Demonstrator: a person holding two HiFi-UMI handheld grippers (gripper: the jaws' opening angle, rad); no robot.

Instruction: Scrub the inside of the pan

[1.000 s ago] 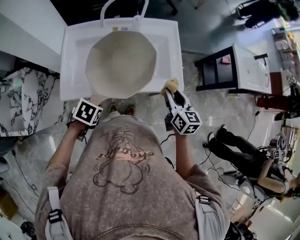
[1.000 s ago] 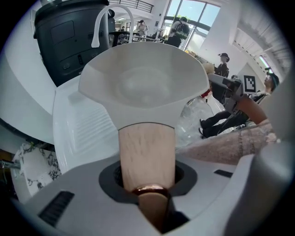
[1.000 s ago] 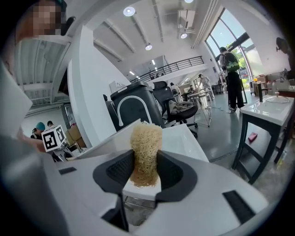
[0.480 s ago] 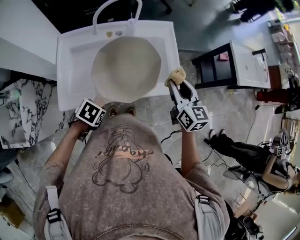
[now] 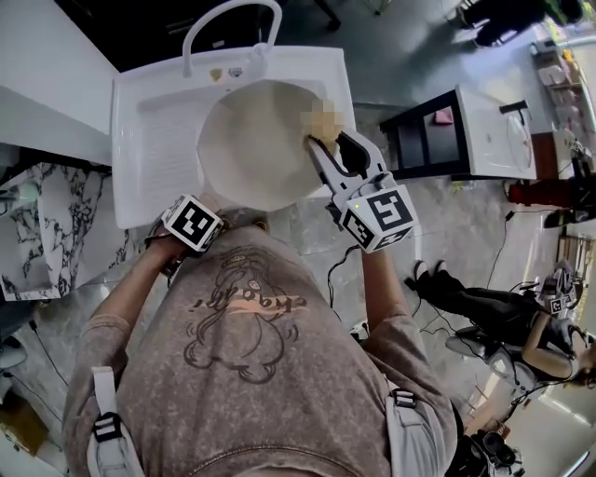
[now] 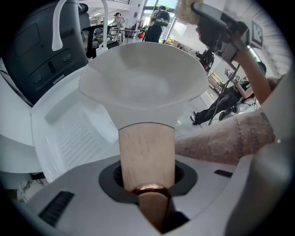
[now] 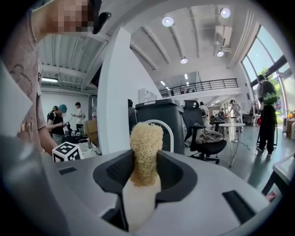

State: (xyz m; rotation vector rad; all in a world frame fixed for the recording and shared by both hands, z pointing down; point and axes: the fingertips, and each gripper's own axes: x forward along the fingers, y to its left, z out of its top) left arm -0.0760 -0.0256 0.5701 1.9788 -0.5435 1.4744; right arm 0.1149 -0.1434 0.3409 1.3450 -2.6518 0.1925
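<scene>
L gripper (image 5: pixel 194 224) sits at the near edge of the white sink (image 5: pixel 149 140), jaws clamped tight on the pan's wooden handle (image 6: pixel 146 154). In the L gripper view the handle runs straight up between them, w/ its copper ring (image 6: pixel 150 189) right at the jaw mouth. The pan (image 5: pixel 256 140), pale cream inside, is held over the sink basin, open side up and tipped a bit, just below the arched white faucet (image 5: pixel 233 19). R gripper (image 5: pixel 326 154) reaches in from the right over the pan's right rim. Its jaws are squeezed on a straw-coloured loofah scrubber (image 7: pixel 146 147), fibrous top sticking out past the tips. In the head view that spot is blurred, so can't say for sure whether the scrubber touches the pan's inner wall; it looks to be approx at the rim. Black side table (image 5: pixel 433 140) stands right of the sink
</scene>
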